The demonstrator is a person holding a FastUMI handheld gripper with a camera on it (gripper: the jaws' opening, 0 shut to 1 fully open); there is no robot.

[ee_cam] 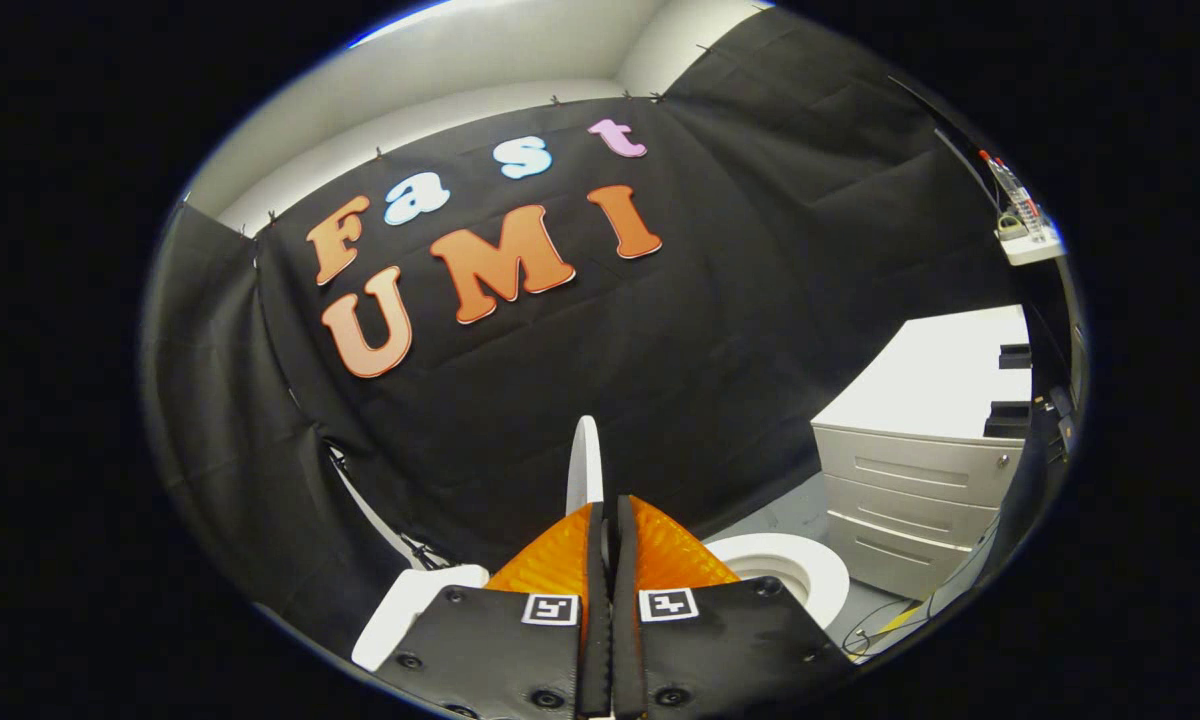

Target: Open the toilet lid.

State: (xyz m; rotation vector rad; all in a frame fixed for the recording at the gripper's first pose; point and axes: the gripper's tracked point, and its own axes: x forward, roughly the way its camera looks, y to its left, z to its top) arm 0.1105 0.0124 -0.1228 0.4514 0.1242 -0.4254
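Observation:
The white toilet lid stands lifted, seen edge-on as a thin slab rising from between my fingers. My gripper is shut on its edge, one finger pressed on each side. To the right of the fingers and lower down lies the white toilet seat ring with the bowl opening inside it. A white block, part of the toilet, sits to the left of the fingers; I cannot tell which part it is.
A white drawer cabinet stands right of the toilet, close to the seat. Above it a small white shelf holds a few items. Cables lie on the grey floor between toilet and cabinet. The booth's black cloth wall hangs just beyond the lid.

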